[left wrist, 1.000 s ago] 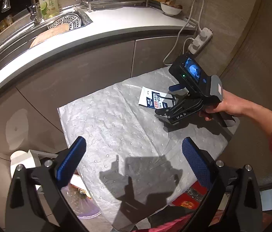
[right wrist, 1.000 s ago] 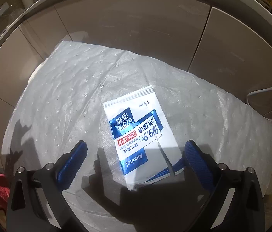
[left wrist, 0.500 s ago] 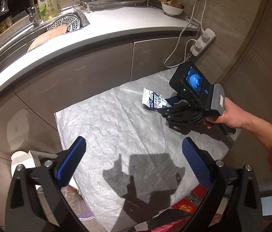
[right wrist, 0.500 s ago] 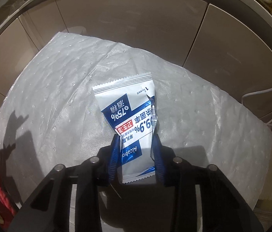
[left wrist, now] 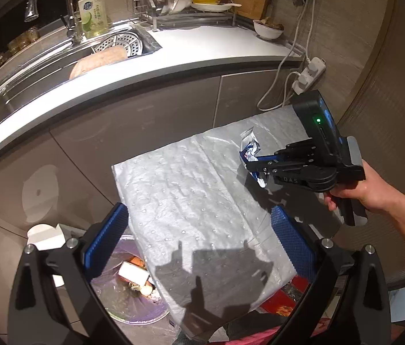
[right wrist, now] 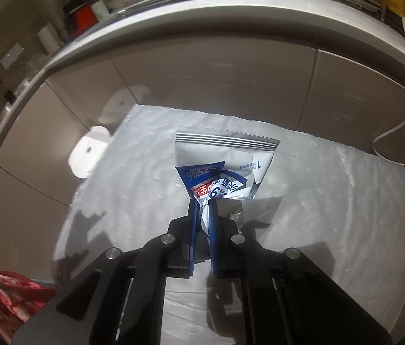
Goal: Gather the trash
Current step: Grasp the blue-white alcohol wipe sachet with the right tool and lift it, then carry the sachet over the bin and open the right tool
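Observation:
A white and blue alcohol wipe packet (right wrist: 225, 166) is crumpled between the blue pads of my right gripper (right wrist: 204, 210), which is shut on it and holds it above the grey padded sheet (right wrist: 332, 201). In the left wrist view the same packet (left wrist: 250, 146) hangs from the right gripper (left wrist: 252, 164) over the sheet's far right part (left wrist: 191, 184). My left gripper (left wrist: 199, 235) is open and empty, near the sheet's front edge. A bin with a purple liner (left wrist: 133, 296) and trash in it sits below, left of the sheet.
A curved kitchen counter (left wrist: 173, 54) with sink (left wrist: 44, 66), tap and dish rack runs behind, with cabinet doors (left wrist: 150, 120) under it. A power strip (left wrist: 309, 74) and cables hang at the right. A white lid (left wrist: 43, 235) lies by the bin. Red patterned cloth (right wrist: 4, 290) lies low.
My right gripper closed on the packet, crumpled it and lifted it off the sheet. My left gripper stayed open and shifted a little, so the bin now shows.

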Demonstrator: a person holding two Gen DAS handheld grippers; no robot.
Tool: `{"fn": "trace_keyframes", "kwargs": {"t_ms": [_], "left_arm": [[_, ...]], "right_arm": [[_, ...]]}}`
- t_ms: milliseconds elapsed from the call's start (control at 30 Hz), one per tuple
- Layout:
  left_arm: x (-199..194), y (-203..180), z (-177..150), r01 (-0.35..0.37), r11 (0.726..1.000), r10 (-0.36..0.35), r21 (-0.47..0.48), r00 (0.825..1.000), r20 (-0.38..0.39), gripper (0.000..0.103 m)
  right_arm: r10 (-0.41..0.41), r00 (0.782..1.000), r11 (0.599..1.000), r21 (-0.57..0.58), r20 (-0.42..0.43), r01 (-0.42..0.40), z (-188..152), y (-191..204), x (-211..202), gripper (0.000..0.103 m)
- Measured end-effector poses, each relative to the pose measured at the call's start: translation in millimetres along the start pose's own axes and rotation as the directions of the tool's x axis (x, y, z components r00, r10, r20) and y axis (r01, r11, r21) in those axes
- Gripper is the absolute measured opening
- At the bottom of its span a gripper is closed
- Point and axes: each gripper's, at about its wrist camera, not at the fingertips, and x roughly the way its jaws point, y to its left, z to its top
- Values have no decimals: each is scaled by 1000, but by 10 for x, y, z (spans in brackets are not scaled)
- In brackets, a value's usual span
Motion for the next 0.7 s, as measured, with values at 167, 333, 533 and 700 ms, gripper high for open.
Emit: {"fn": "trace_keyframes", "kwargs": {"t_ms": [167,333,533,700], "left_arm": [[-243,431,-238,-39,999,40,-34,999,23,95],[-320,878,-540,-76,995,77,-66,997,5,95],[-210,1371,-1000,-102,991,97,-88,993,-62,95],[-125,1681,-1306,-95,987,80,-129,990,-114,95]], "right_arm": [[146,989,989,-29,-33,-147,41,914,352,9],[216,969,974,-44,-118,-223,17,1628,901,9],[204,946,975,-29,-253,-218,-82,2091,1584,9],[168,917,984,8,-363,-177,-195,2230,2127,10]]}}
